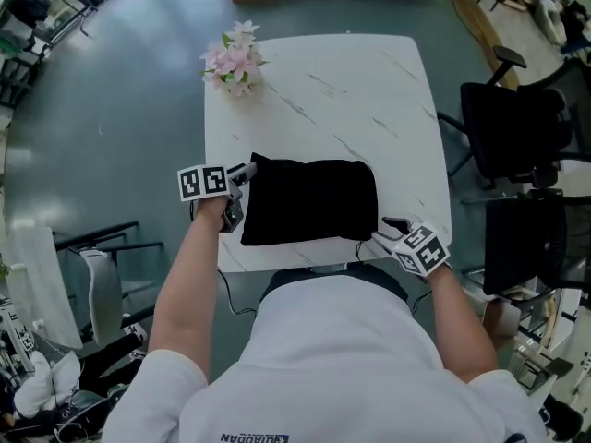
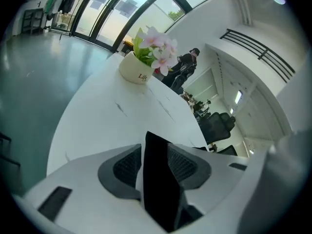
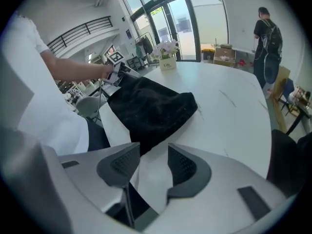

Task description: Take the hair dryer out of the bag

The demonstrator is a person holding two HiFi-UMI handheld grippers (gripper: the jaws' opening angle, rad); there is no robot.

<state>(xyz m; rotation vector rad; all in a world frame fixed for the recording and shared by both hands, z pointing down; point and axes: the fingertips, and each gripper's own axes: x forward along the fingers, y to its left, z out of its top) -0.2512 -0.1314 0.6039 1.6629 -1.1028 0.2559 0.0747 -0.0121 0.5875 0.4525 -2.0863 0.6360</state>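
White-shirted torso point(image 1: 342, 358) nearest; beyond, left gripper point(image 2: 155, 147) open astride black bag point(image 1: 314, 201) left edge, right gripper point(image 3: 153, 150) open, empty, likely poised to find its opening.

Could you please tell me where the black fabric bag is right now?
In the head view the black fabric bag lies at the near edge of the white marbled table, between the left gripper and the right gripper.
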